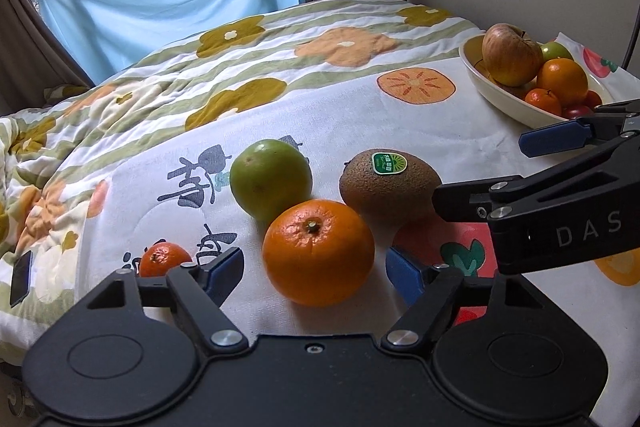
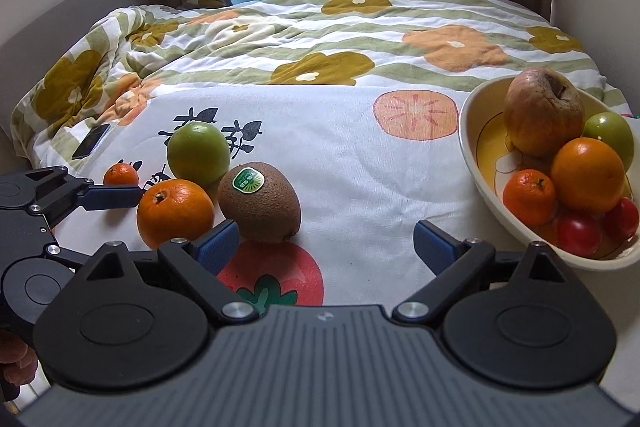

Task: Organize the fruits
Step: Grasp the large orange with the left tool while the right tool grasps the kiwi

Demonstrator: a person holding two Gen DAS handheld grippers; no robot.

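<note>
Left wrist view first: we're roughly halfway, going by what's where. The bowl (image 1: 496,95) sits out at 2 o'clock with an apple (image 1: 510,55), a green fruit, an orange, a mandarin and some red ones already piled in. Still loose on the bed (image 1: 360,107): the big orange (image 1: 318,253) dead ahead, a green apple (image 1: 270,179) touching it at 11 o'clock, the kiwi (image 1: 390,185) at 1 o'clock, and a small mandarin (image 1: 164,259) off at 9 o'clock. Our left tongs (image 1: 316,269) are spread wide with the orange sitting right between the pads, nothing gripped yet. We'd guess that orange is the next pick. Its stem end faces up and slightly toward us, and it's basically round, so no long axis to worry about.

Right wrist view: the same four loose fruits cluster at 10 o'clock, bowl at 2 o'clock near the bed's edge. Our right tongs (image 2: 326,245) are also wide open and empty, over bare quilt between the kiwi and the bowl. The kiwi is the only one with a real long axis: it lies on its side, running roughly 10 to 4 o'clock here, sticker up. The left pad is just beside it. A phone (image 2: 91,141) lies well off at 10 o'clock.
</note>
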